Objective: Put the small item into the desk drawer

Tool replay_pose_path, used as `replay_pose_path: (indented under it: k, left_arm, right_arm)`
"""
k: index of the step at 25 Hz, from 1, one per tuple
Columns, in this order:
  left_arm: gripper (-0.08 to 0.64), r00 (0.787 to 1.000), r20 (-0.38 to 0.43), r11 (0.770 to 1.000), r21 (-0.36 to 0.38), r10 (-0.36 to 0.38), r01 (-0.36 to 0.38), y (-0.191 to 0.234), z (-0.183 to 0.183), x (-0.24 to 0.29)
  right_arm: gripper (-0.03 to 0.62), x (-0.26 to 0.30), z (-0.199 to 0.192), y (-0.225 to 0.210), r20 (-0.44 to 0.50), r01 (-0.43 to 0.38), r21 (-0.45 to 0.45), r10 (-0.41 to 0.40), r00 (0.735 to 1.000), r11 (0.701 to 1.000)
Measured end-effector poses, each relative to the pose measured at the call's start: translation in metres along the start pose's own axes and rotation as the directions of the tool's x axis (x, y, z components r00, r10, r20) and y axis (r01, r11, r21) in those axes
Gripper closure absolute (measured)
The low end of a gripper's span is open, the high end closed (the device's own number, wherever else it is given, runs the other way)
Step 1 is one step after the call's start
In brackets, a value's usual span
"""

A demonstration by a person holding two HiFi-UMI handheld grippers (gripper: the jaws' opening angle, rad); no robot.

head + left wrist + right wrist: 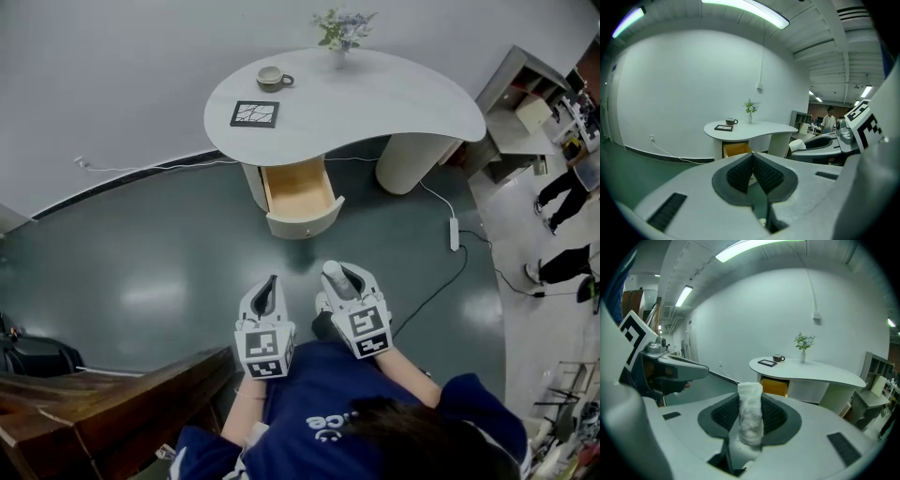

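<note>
A rolled white towel (750,414) stands upright between the pads of my right gripper (751,411), which is shut on it; the roll (334,278) also shows in the head view, poking forward out of the right gripper (343,282). My left gripper (268,293) rides beside it over the floor, jaws shut with nothing between them (753,173). Ahead stands the white curved desk (394,103) with its wooden drawer (298,192) pulled open; its inside looks bare. Both grippers are some way short of the drawer.
On the desk are a cup (272,77), a black framed tile (255,113) and a small vase of flowers (340,33). A power strip and cable (454,234) lie on the floor at right. A wooden rail (122,394) is at lower left. People stand far right.
</note>
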State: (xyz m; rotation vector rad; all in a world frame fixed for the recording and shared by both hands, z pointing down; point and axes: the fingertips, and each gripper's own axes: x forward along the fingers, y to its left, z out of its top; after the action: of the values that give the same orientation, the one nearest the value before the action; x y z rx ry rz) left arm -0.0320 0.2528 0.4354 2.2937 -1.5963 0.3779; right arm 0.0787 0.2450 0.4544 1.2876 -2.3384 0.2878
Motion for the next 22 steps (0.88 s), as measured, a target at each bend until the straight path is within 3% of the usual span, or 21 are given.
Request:
replay_pose_path:
  k: [13, 22]
  left_arm:
    - [0.557, 0.996, -0.012, 0.996, -0.015, 0.084, -0.084, -0.014, 0.035, 0.096]
    - [0.557, 0.992, -0.034, 0.992, -0.022, 0.124, -0.124, -0.02, 0.04, 0.13]
  right_arm:
    - [0.453, 0.062, 0.023, -0.09, 0.002, -0.101, -0.021, 0.101, 0.995, 0.995]
    - [0.451, 0.085, 0.025, -0.12, -0.015, -0.147, -0.023, 0.147, 0.989, 0.989]
